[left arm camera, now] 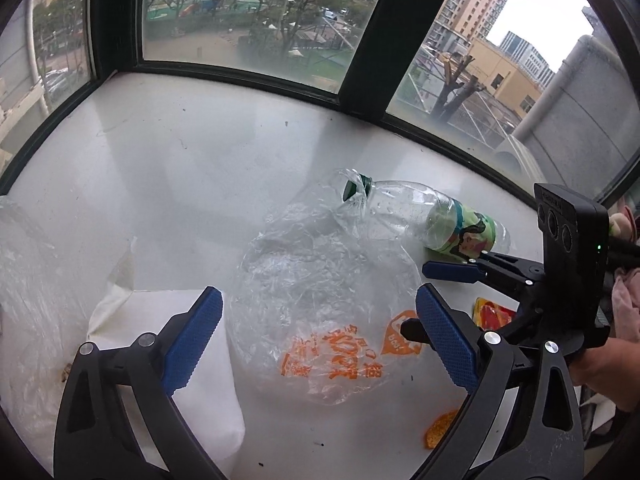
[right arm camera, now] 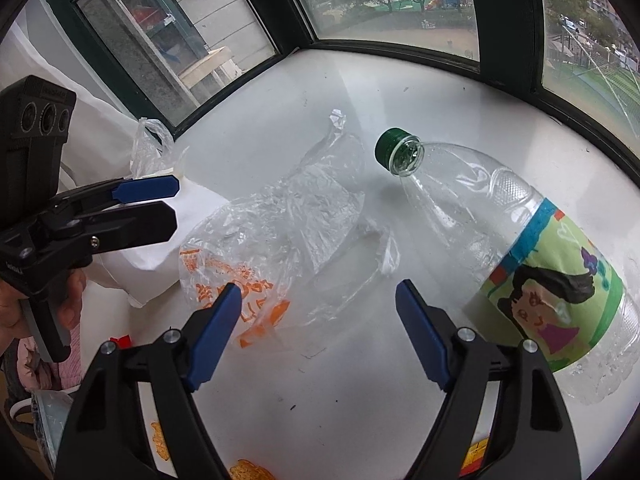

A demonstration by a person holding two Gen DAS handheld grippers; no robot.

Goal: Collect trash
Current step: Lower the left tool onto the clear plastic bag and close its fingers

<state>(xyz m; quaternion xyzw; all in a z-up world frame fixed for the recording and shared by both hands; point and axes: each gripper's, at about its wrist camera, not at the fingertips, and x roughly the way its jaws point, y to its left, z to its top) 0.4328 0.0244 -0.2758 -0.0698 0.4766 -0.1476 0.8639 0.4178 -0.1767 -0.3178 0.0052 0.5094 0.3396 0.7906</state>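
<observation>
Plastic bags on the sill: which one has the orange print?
The crumpled clear bag in the middle, beside the bottle, has orange lettering at its near end. The other clear bag, back by the window corner, shows no print.

1. Your right gripper (right arm camera: 318, 300) hangs over the white sill (right arm camera: 280, 100), jaws apart with nothing pinched between them.
2. The clear plastic bag (right arm camera: 280, 232) lies crumpled under it.
3. The bottle (right arm camera: 520, 240) lies just right of it, green cap (right arm camera: 390, 146) on.
</observation>
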